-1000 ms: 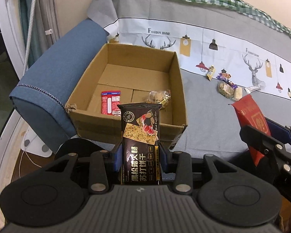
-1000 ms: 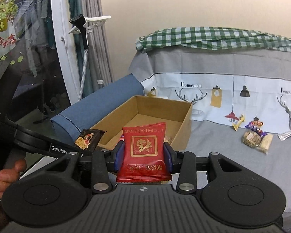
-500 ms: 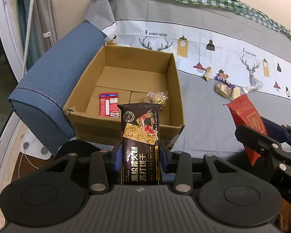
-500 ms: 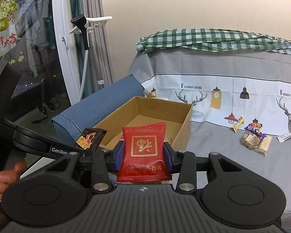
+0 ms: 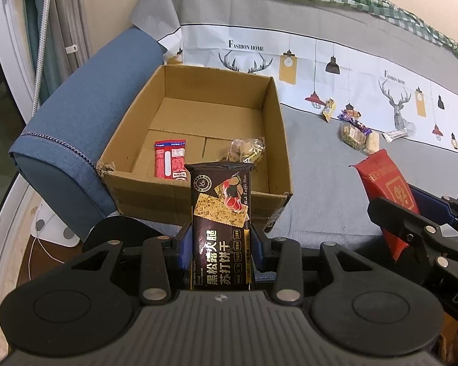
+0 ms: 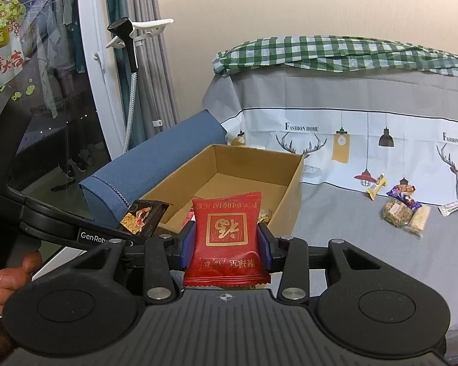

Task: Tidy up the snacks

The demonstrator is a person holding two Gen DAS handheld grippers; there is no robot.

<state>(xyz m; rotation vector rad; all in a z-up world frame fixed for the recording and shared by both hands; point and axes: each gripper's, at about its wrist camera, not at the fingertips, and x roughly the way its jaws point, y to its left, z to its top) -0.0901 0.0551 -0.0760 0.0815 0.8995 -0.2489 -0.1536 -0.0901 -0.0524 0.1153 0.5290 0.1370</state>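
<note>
Left gripper (image 5: 221, 245): clamped on a dark cracker packet (image 5: 220, 228), gripped at its lower half and standing upright between the blue pads.
Left view, change: next to none over the last second; the cardboard box (image 5: 198, 195) sits a touch lower and nearer in frame, the hold unchanged.
Left view, box contents: a red-and-white packet (image 5: 170, 167) and a clear-wrapped snack (image 5: 247, 150) on the box floor.
Left view, loose stock: a small cluster of wrapped snacks (image 5: 355, 132) on the grey sofa cover (image 5: 326, 189), well apart from the box.
Left view, pose: gripper tilted steeply down toward the box's near wall, short of the opening.
Right gripper (image 6: 226, 245): clamped on a red snack pouch (image 6: 227, 238), upright, print upside down.
Right view, change: none worth listing; pouch and box keep their places.
Right view, pose: angled gently down, box ahead; the person's hand (image 6: 6, 280) is seen at the left gripper's handle.
Meaning for task: both hands loaded and paused before the box; judged step is carrying over the rim and dropping, neither packet yet inside.
</note>
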